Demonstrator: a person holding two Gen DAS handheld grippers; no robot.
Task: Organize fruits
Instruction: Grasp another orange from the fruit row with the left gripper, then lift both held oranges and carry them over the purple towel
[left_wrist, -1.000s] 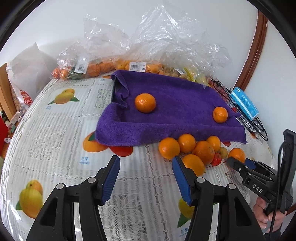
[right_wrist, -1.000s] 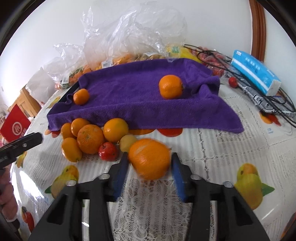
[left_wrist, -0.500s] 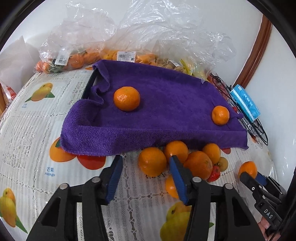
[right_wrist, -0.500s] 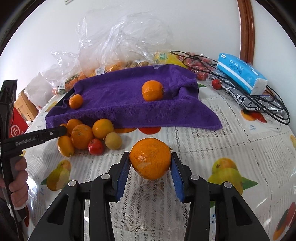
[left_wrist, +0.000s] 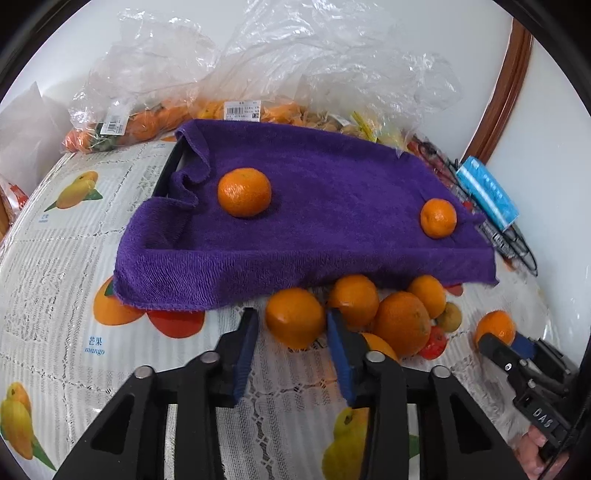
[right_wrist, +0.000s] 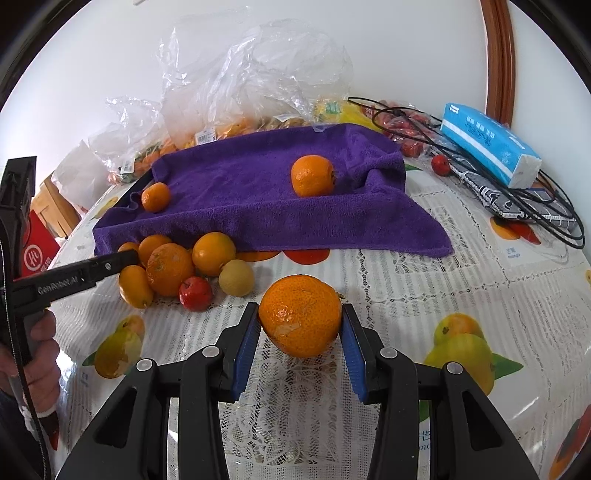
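Observation:
A purple towel (left_wrist: 314, 221) lies over a dark tray and carries two oranges (left_wrist: 243, 192) (left_wrist: 438, 217). Below its front edge sits a pile of oranges (left_wrist: 402, 323) with a small red fruit (right_wrist: 195, 293) and a pale green one (right_wrist: 236, 277). My left gripper (left_wrist: 291, 328) is shut on the leftmost orange (left_wrist: 295, 317) of that pile, which still rests on the tablecloth. To the right of the pile, my right gripper (right_wrist: 299, 325) is shut on a larger orange (right_wrist: 300, 315). The towel (right_wrist: 258, 199) lies beyond it.
Clear plastic bags of fruit (left_wrist: 258, 74) crowd the back of the table against the wall. A blue tissue pack (right_wrist: 487, 147) and black cables (right_wrist: 517, 192) lie at the right. A person's hand (right_wrist: 40, 343) holds the left gripper's handle.
My left gripper came forward to the pile and its jaws narrowed around the leftmost orange. The right gripper kept its hold on the larger orange and barely moved.

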